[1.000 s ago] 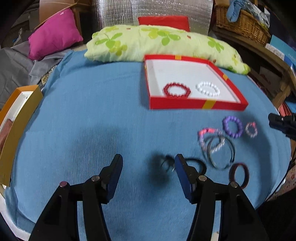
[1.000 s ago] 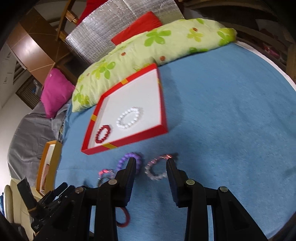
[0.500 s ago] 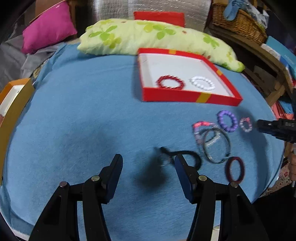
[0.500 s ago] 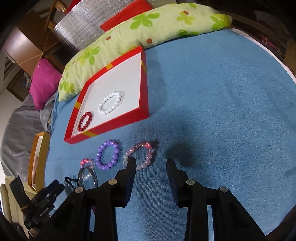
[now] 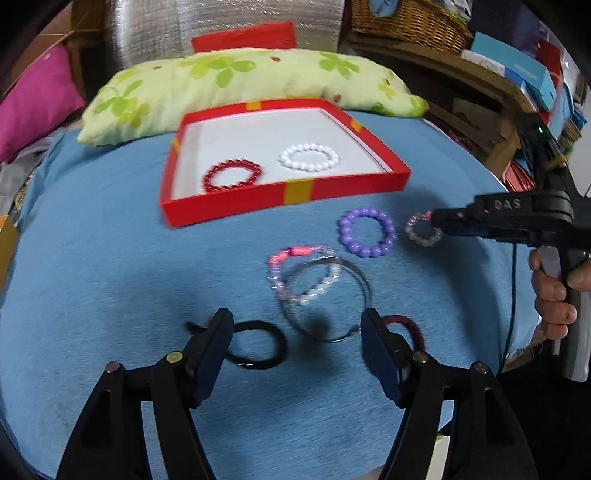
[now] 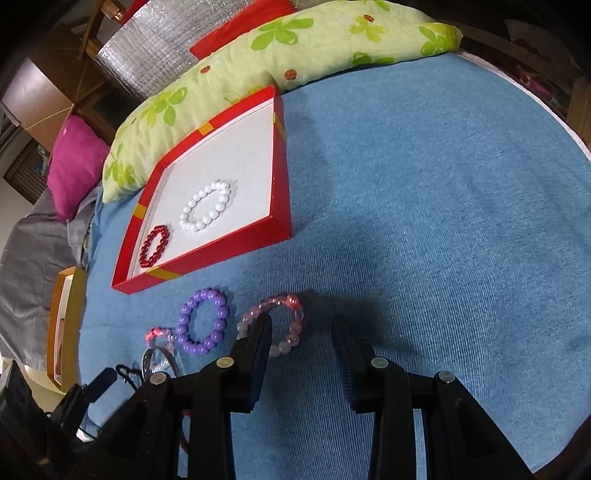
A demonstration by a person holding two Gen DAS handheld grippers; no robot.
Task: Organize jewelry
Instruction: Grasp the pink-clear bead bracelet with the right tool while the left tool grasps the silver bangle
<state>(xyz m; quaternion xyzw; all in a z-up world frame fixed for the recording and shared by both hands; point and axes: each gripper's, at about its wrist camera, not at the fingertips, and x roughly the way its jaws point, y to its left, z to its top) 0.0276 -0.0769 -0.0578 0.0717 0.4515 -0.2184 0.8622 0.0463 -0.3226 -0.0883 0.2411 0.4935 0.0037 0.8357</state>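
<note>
Indoor light is soft and fairly dim, falling from above. Blurred dark shadows lie on the blue cloth (image 5: 92, 266) just ahead of each gripper. The left wrist view is smeared by motion, most along the red box (image 5: 284, 192) edge. The right wrist view is sharper. Both bend strongly outward, with black corners.

Green clover-print pillow (image 5: 236, 81), magenta cushion (image 5: 33, 103), wicker basket (image 5: 410, 18), silver foil sheet (image 6: 155, 48).

The left hand-held gripper (image 5: 297, 328) is angled downward, its jaws just widened with nothing pressed between. The right hand-held gripper (image 6: 301, 334) is held part-open, empty, gripped by a hand (image 5: 554, 291).
</note>
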